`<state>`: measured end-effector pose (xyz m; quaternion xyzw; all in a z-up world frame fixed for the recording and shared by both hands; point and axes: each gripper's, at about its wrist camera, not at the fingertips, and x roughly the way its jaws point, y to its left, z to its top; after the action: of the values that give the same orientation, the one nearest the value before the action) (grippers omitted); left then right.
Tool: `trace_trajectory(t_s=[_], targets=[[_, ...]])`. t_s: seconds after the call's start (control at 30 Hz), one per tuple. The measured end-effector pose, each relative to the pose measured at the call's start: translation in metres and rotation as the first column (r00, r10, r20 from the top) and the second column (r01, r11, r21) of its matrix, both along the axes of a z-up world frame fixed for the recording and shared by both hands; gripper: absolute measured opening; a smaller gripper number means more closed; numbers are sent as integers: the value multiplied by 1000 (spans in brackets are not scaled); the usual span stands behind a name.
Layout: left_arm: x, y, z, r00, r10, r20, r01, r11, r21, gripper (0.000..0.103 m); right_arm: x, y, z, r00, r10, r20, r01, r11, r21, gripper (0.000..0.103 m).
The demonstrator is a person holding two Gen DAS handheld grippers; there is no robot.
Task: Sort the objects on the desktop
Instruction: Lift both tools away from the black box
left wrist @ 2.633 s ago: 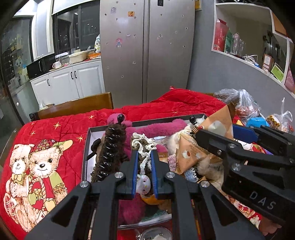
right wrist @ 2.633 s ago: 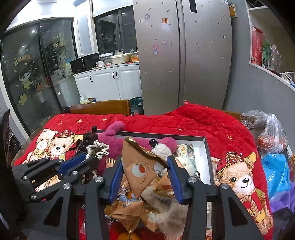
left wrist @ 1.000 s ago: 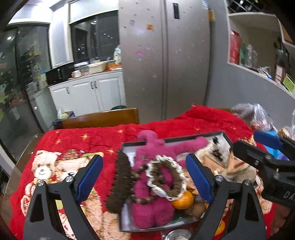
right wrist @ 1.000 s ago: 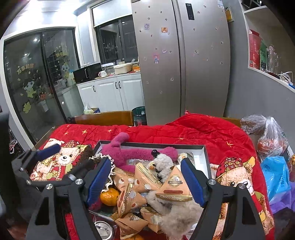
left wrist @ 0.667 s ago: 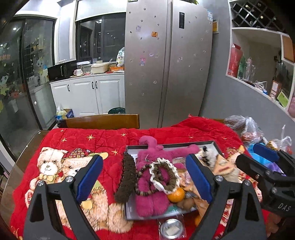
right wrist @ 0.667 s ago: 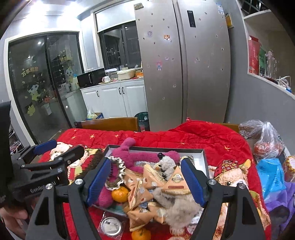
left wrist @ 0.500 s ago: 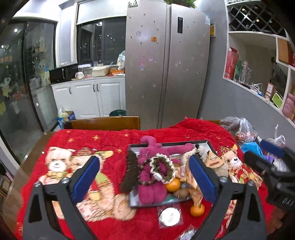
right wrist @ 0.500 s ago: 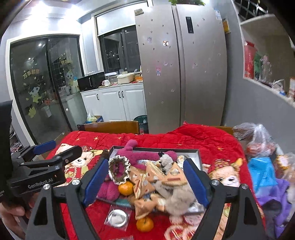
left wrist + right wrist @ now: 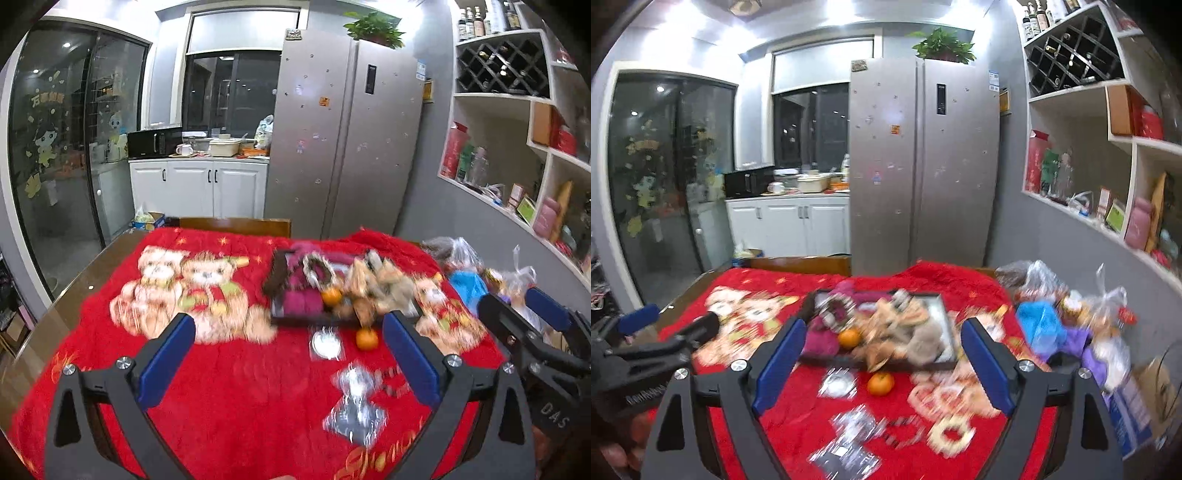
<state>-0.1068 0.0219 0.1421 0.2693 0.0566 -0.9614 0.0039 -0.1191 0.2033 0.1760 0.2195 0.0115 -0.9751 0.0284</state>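
left gripper and right gripper both gape wide, grasping nothing; heaped tray at twelve o'clock, tangerine beside it.

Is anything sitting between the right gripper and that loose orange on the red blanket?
Nothing visible does. The right gripper is open and the orange lies on bare blanket just short of the tray.

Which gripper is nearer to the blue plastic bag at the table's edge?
Right. The right gripper has the blue plastic bag just beyond its right finger; the left gripper sits farther left, facing the tray.
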Motion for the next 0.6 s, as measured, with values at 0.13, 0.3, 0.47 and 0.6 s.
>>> trace_trajectory(t_s=[0.13,0.3,0.47,0.6], targets=[[55,6,-33,1000,1,-7,-1,1000,-9,103,52,9,-35,999,-48,2,48,998,-45,88],[108,15,-68,1000,-22,2,22,1000,-13,103,100,33,-89,989,-132,73,135,990,-30,88],[119,23,-81,999,-20,32,22,997,-72,103,121,47,-115,984,-132,121,130,991,19,88],[120,22,-85,998,-43,44,45,997,-59,103,124,54,-124,980,-152,133,154,988,-5,88]])
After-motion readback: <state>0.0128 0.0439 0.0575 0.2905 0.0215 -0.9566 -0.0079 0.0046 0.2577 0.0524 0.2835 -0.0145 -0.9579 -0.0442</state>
